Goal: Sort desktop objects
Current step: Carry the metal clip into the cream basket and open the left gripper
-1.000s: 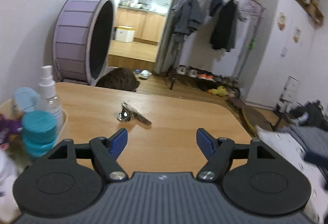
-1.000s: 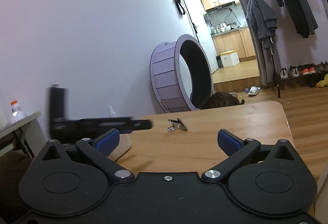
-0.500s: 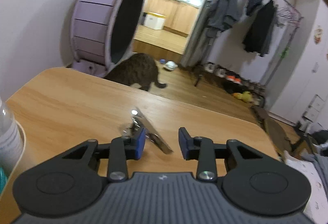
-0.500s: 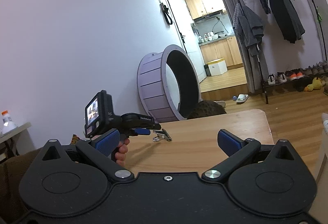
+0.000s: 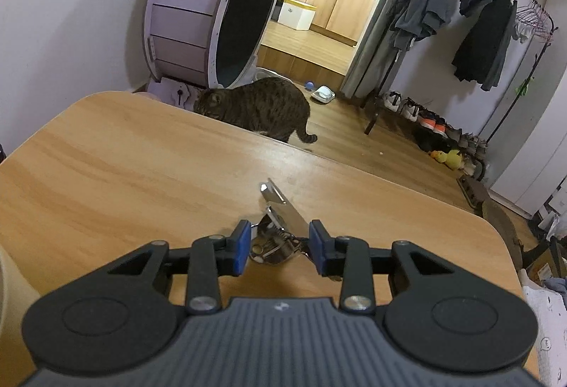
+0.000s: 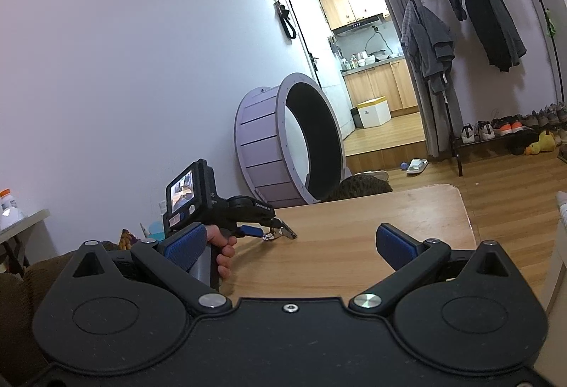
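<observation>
Jaws of the left gripper point(image 5: 278, 247) have just been closing around the metal clip point(image 5: 280, 227), and in the left wrist view the blue pads point(image 5: 242, 247) stand on both sides of its spring end; whether they already press on the metal cannot be told, since a thin gap seems to remain on the left side. The clip is seen lying on the wooden table point(image 5: 106, 174), near the middle, with its flat blade pointing away from the camera. The right gripper point(image 6: 288, 245) is held wide apart over the near part of the table, and nothing is between its fingers. As for progress, the sorting is judged to be at an early step for this piece: the clip is reached but not yet lifted. A cream container point(image 5: 9, 284) is cut off at the left edge (probably the place for sorted things). Its contents are not shown, so the finished share cannot be judged.
</observation>
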Action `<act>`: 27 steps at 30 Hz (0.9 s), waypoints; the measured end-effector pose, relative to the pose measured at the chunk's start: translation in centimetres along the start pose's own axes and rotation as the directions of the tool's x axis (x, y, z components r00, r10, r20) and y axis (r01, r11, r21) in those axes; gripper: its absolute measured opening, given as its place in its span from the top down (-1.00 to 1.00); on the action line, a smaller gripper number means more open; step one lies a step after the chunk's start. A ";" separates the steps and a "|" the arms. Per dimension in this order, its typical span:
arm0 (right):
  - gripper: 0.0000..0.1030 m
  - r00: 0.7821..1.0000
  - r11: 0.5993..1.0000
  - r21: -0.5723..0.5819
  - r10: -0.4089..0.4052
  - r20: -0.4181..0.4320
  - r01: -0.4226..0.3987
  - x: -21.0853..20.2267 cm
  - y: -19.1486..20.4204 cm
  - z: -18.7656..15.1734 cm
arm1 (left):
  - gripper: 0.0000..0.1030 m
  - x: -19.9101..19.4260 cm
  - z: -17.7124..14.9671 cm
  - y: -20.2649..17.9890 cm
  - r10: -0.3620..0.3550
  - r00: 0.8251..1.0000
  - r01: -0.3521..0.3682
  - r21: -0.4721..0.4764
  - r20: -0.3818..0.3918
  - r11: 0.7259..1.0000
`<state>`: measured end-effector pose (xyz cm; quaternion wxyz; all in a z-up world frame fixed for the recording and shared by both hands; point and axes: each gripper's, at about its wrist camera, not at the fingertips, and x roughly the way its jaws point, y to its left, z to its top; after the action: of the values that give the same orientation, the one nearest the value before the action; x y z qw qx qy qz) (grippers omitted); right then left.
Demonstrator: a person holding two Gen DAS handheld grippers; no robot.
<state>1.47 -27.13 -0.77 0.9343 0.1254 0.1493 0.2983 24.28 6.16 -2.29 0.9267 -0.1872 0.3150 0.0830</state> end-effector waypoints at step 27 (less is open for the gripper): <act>-1.00 0.997 0.999 -0.033 -0.014 -0.073 0.012 0.1 0.6 0.1 | 0.93 -7.8 -2.6 -1.6 -0.134 0.989 0.126 0.111 0.064 0.986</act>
<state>1.29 -26.60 -0.54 0.9321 0.0980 0.1793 0.2991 17.16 3.42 1.09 0.9494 -0.1544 0.2731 0.0120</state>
